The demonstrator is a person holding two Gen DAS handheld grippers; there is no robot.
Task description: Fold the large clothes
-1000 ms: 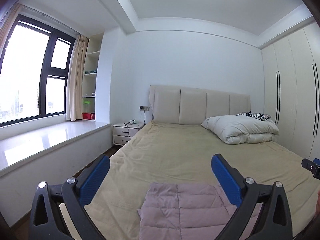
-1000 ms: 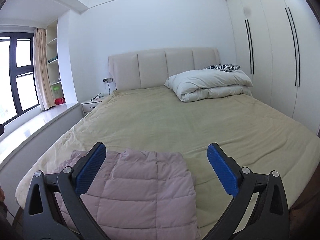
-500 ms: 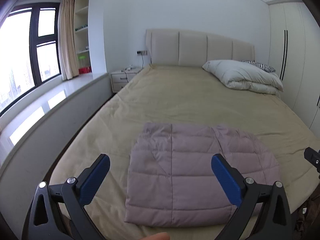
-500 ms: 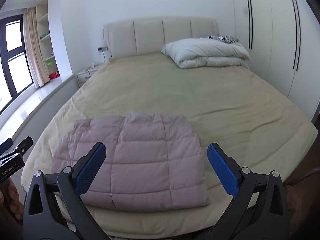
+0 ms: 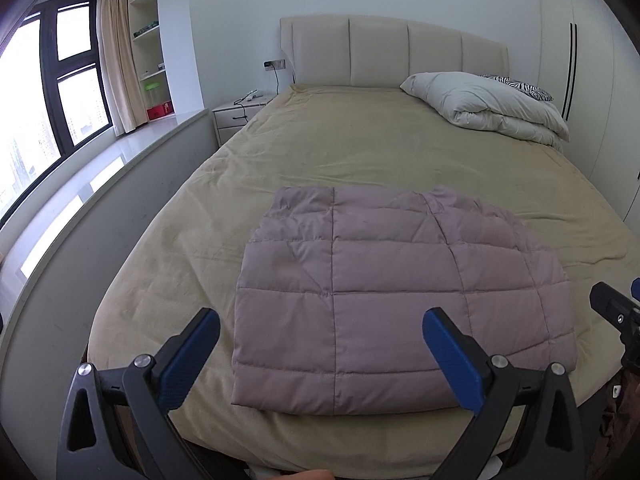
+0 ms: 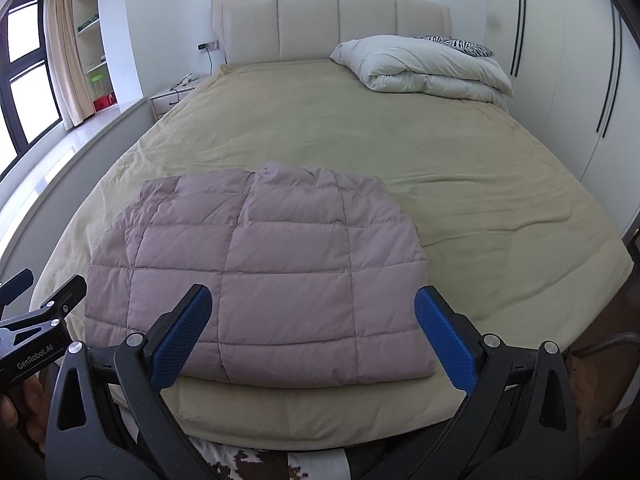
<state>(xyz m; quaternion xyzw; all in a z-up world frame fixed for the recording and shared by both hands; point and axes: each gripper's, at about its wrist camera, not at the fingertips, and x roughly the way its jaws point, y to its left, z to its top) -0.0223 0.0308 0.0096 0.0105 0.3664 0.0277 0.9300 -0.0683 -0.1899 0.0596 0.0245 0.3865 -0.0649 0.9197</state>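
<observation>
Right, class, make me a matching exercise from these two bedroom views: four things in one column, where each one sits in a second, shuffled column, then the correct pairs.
Things
1. quilted pink jacket
2. white duvet
3. zebra-print pillow
4. nightstand

Places
A. behind the white duvet, by the headboard
B. folded at the head of the bed
C. beside the bed, left of the headboard
D. lying near the foot of the bed

Pairs: 1-D, 2-B, 3-A, 4-C
</observation>
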